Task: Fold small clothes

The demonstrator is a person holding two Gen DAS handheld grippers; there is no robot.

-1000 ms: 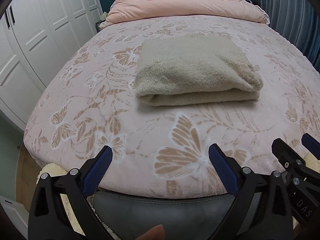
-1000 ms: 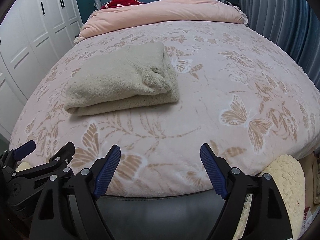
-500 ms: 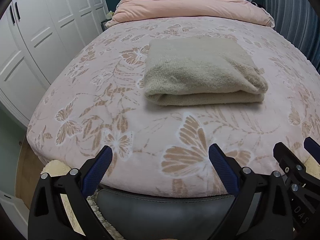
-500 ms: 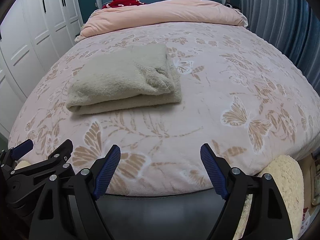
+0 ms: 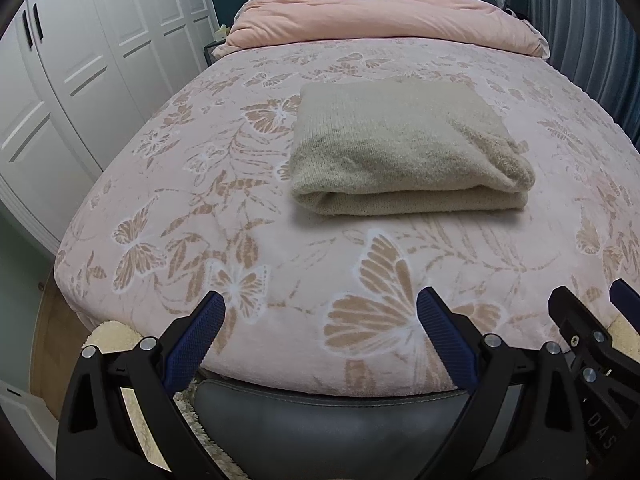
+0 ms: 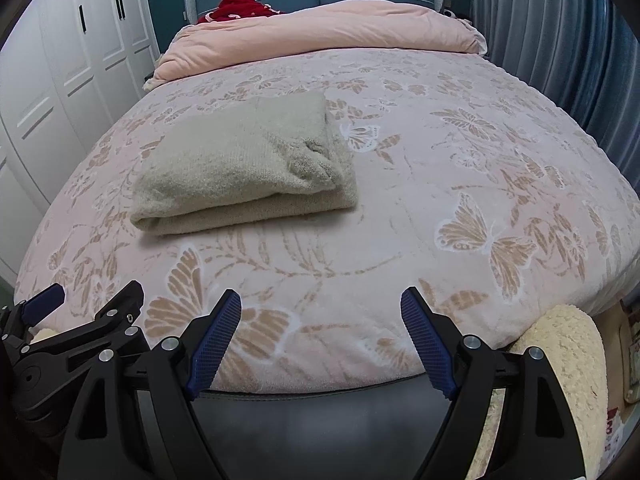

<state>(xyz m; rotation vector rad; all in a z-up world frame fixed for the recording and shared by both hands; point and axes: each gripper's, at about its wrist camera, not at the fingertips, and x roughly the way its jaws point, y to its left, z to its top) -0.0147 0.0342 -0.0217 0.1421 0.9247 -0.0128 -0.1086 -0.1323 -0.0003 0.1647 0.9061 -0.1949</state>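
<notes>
Beige sweater folded on the bed, both tongs hanging open and empty

In the left wrist view the wardrobe [image 5: 80, 80] fills the upper left, the sweater [image 5: 404, 152] lies as a neat folded bundle at centre on the butterfly blanket [image 5: 240, 240], well apart from the left gripper [image 5: 320, 320]; the right gripper [image 6: 320, 320] gapes wide over the bed's near edge. Folding looks finished, with no other garment in view

Beige knitted garment [image 5: 404, 148], folded into a thick rectangle, flat on the butterfly-patterned bedspread [image 5: 224, 216]
</notes>
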